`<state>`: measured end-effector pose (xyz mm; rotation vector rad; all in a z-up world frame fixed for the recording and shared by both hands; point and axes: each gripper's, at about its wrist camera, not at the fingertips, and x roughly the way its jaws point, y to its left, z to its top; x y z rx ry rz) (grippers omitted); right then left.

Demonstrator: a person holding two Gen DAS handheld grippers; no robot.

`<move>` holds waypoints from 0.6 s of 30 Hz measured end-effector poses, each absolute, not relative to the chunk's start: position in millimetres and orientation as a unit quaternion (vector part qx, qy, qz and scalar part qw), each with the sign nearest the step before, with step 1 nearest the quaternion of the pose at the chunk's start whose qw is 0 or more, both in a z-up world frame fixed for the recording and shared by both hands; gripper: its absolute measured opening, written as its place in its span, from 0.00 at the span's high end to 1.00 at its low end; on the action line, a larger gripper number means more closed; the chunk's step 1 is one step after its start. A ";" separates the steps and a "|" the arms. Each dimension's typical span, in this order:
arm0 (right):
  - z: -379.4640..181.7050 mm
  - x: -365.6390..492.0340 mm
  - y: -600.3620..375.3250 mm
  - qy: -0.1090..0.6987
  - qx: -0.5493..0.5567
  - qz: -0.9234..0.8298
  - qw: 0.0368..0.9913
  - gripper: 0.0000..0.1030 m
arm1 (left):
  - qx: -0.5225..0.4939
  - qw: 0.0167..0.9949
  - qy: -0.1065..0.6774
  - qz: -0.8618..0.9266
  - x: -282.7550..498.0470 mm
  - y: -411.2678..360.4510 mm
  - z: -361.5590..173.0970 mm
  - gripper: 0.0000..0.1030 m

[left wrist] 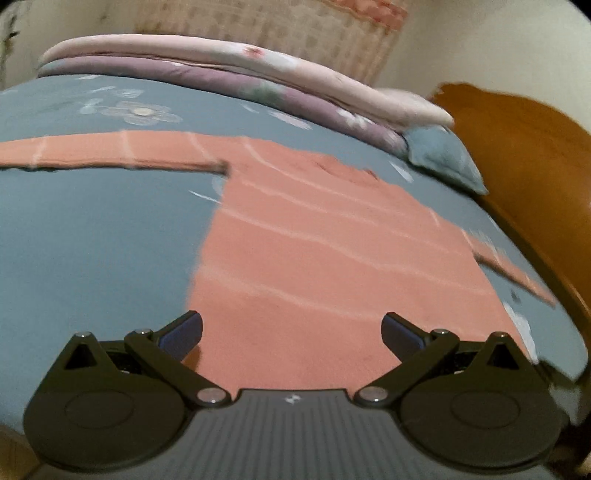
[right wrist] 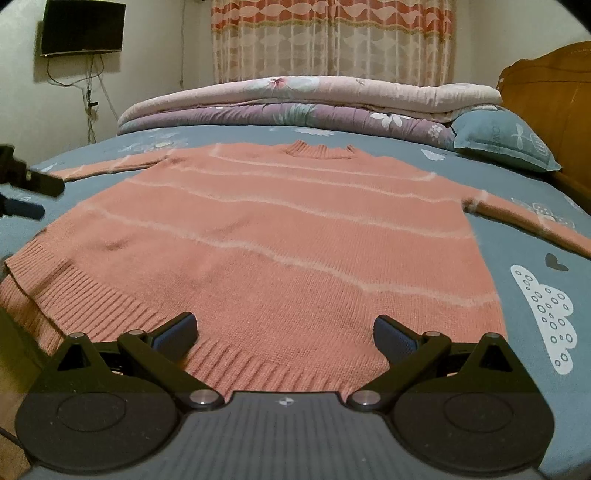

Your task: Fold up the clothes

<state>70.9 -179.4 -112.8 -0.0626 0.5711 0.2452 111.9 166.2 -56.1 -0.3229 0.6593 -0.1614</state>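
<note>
The salmon-pink knit sweater with thin pale stripes (right wrist: 280, 240) lies flat & spread on the bed's blue-grey printed sheet (right wrist: 546, 369), ribbed hem at the bottom of the frame, collar toward the top centre, both sleeves out to the sides. No fold shows in it, so as laid it fits either a garment set out for folding or one opened flat again; can't settle which from this. Both grippers hang just over the hem end w/ nothing in them: right gripper (right wrist: 284, 332) has its fingers wide apart above the ribbed hem at lower centre, left gripper (left wrist: 291, 332) likewise apart over the body of the sweater (left wrist: 314, 258) near its left edge. Any fold would need a pinch on an edge or sleeve w/o dragging the loose knit. Right view is sharp: shows collar, rib, the left gripper's tips at mid-left edge, a wall-mounted black screen (right wrist: 83, 27) upper left. Left view is motion-blurred but shows the full left sleeve (left wrist: 110, 151) stretched straight to the left edge, which the right view mostly cuts.
</note>
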 end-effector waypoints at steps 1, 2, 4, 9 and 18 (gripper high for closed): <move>-110.3 72.0 -180.5 0.284 -0.026 0.126 0.950 0.00 | -0.163 0.932 0.318 -0.068 116.5 177.2 -52.7 0.01; -107.7 73.2 -181.6 0.287 -0.021 0.131 0.949 0.00 | -0.168 0.933 0.313 -0.058 121.3 188.6 -49.1 0.01; -102.6 75.5 -183.8 0.294 -0.011 0.141 0.945 0.00 | -0.191 0.933 0.302 -0.043 132.3 216.6 -43.3 0.01; -83.5 80.2 -192.3 0.283 0.048 0.178 0.941 0.00 | -0.298 0.913 0.280 -0.004 169.7 296.2 -43.2 0.01; -70.2 104.5 -178.2 0.264 0.051 0.201 0.942 0.00 | -0.439 0.865 0.231 0.077 234.5 394.4 -84.0 0.01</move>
